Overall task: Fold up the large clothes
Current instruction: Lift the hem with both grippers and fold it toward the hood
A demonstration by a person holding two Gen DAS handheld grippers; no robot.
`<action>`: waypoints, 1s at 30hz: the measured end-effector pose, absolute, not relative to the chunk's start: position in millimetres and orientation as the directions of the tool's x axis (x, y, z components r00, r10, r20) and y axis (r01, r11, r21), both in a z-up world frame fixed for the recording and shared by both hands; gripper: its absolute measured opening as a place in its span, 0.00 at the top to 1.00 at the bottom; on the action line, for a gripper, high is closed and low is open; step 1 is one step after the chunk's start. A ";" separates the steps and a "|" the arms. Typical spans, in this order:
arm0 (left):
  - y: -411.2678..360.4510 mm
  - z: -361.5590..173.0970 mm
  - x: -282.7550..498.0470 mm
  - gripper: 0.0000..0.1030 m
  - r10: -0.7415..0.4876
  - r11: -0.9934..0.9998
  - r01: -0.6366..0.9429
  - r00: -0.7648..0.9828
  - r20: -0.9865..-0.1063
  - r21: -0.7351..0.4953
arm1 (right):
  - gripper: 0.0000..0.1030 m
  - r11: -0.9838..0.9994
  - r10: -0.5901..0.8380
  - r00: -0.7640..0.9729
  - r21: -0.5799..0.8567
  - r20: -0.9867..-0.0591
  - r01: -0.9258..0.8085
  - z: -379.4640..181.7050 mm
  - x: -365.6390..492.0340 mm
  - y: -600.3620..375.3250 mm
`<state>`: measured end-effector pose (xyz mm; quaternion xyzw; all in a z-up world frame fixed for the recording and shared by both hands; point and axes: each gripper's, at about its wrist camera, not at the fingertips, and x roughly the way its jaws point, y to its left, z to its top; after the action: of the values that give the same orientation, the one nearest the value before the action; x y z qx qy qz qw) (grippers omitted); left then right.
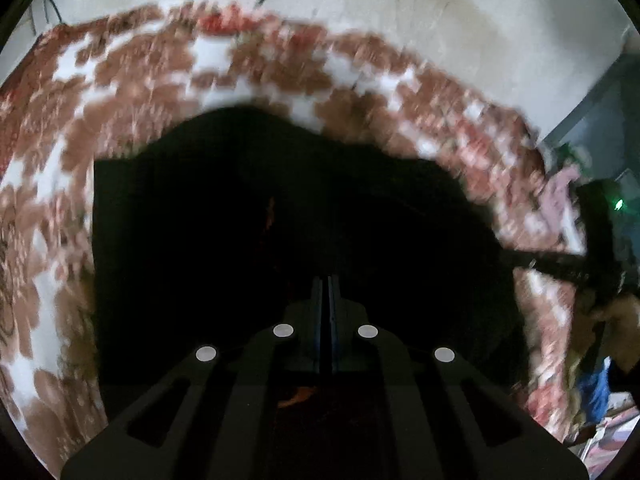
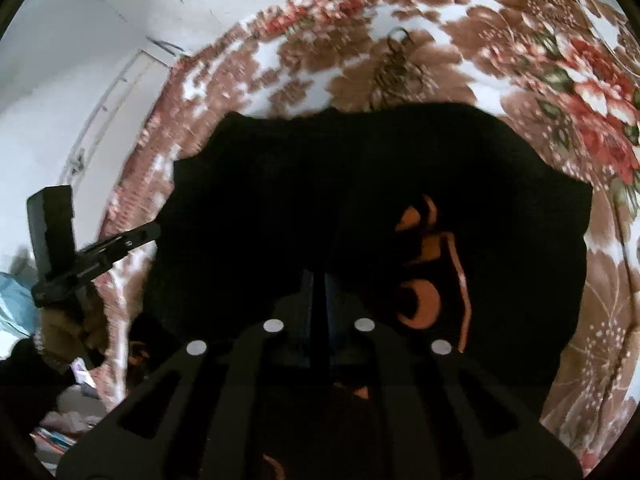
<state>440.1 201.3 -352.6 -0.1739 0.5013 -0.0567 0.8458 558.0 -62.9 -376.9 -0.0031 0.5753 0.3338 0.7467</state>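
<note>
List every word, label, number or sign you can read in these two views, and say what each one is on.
None can be read.
Black garment: an orange print, only curved shapes with no clear letters.
Left gripper: small marks on its body, too small and blurred to read.
Papers on the floor: blurred, nothing legible.
Floral blanket: a pattern only, no text.

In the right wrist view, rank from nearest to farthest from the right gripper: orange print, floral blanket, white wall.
1. Orange print, on the black garment just right of the right gripper.
2. Floral blanket, beyond the garment.
3. White wall, upper left.
</note>
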 end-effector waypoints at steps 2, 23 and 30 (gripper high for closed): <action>195.8 -377.8 438.1 0.98 -0.235 0.950 -0.076 0.460 -0.856 -0.302 | 0.94 0.800 0.434 0.107 0.328 -0.894 -0.502 -408.7 559.6 -59.1; 123.2 -407.2 411.2 0.36 -0.194 0.980 0.056 0.460 -0.867 -0.189 | 0.33 0.845 0.276 0.260 0.104 -0.925 -0.525 -422.6 499.6 1.9; 128.9 -409.5 392.3 0.35 -0.227 0.970 0.044 0.519 -0.824 -0.239 | 0.32 0.817 0.247 0.351 -0.001 -0.903 -0.576 -426.3 476.2 2.6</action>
<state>392.3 128.9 -409.5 -0.0945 0.4840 -0.0782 0.8664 476.2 2.6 -426.3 -0.1618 0.5093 0.2552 0.8058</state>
